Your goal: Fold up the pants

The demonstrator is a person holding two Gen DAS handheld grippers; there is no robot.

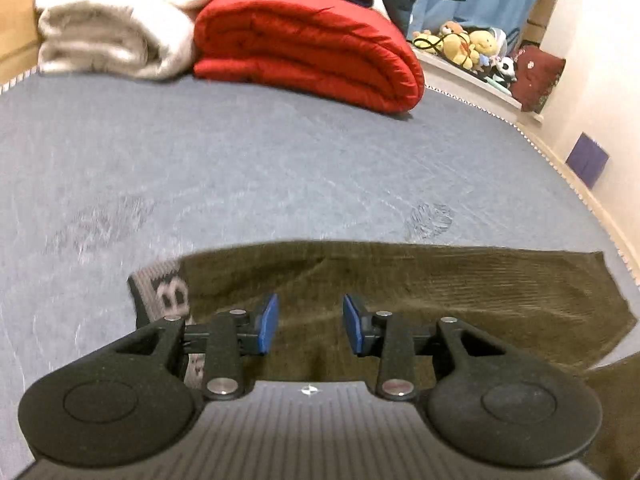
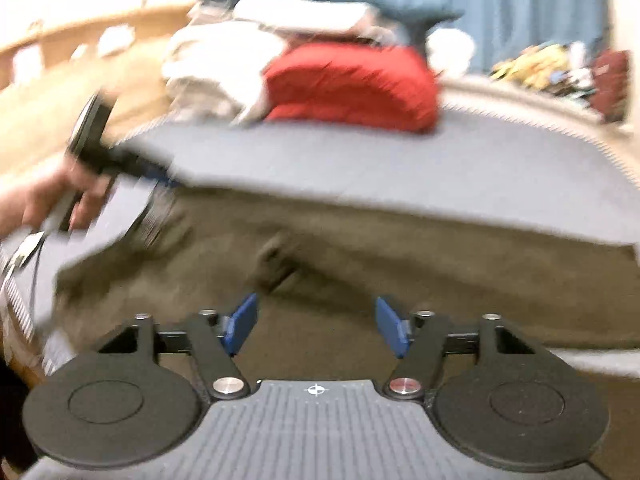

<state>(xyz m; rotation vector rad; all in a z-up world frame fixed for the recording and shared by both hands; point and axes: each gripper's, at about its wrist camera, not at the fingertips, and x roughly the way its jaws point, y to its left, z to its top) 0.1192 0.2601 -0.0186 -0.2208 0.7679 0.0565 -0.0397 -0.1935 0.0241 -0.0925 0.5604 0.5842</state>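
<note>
Only the right wrist view shows a hand [image 2: 44,200] at nine o'clock; the pants [image 1: 400,280] waistband reads "B". Both jaws apart, empty.

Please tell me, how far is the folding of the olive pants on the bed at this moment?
Done: the pants lie as one long flat strip on the grey bed cover, waistband at one end, so the legs seem already laid together. In hand: nothing; the left gripper and the right gripper are both open above the cloth. Left: folding the strip along its length.
</note>
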